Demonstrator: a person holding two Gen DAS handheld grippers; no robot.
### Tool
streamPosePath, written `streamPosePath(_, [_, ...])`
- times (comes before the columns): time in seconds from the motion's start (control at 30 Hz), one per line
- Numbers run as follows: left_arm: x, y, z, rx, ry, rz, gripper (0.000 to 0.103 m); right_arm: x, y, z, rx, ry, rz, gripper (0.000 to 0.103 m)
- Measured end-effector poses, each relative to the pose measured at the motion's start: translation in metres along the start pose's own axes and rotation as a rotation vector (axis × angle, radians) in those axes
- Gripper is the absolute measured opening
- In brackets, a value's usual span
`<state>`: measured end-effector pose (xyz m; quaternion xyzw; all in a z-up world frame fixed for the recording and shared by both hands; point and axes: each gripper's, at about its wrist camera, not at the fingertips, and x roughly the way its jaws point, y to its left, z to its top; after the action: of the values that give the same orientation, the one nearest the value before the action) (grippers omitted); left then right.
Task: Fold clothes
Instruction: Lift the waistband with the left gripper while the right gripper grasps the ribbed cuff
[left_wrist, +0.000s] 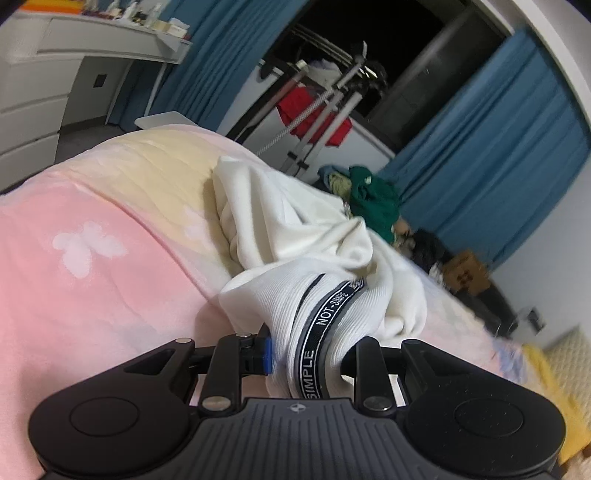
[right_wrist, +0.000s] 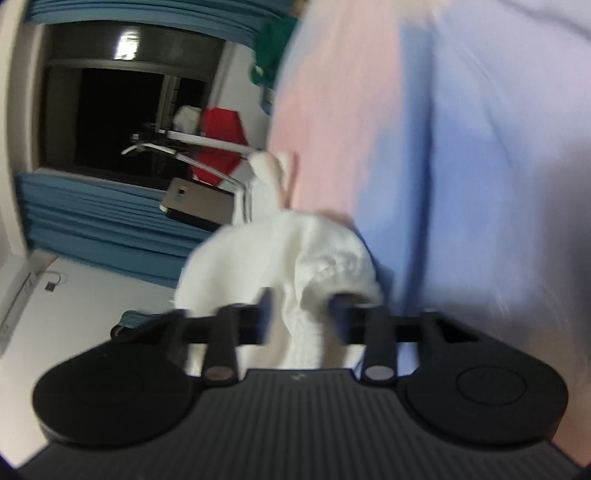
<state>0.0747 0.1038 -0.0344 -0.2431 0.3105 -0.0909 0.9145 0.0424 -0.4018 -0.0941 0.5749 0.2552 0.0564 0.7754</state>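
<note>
A white garment lies crumpled on the pink and yellow bedspread. My left gripper is shut on its ribbed white hem, which carries a black band reading "NOT-SIMPLE". My right gripper is shut on another bunched part of the same white garment, held beside the pink and blue bedspread. The right wrist view is blurred and tilted sideways.
A pile of green and other clothes lies at the bed's far side. A drying rack with a red garment stands by the dark window. Blue curtains hang behind. White drawers stand at left. A cardboard box sits on the floor.
</note>
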Motion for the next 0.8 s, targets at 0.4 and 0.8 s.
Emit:
streamPosePath(0.4, [-0.009, -0.049, -0.046, 0.461, 0.011, 0.113, 0.055, -0.053, 0.063, -0.007, -0.198, -0.034, 0.269, 0.009])
streamPosePath(0.8, [0.002, -0.145, -0.101, 0.862, -0.127, -0.027, 0.077, -0.079, 0.092, -0.009, -0.309, 0.137, 0.443, 0.009])
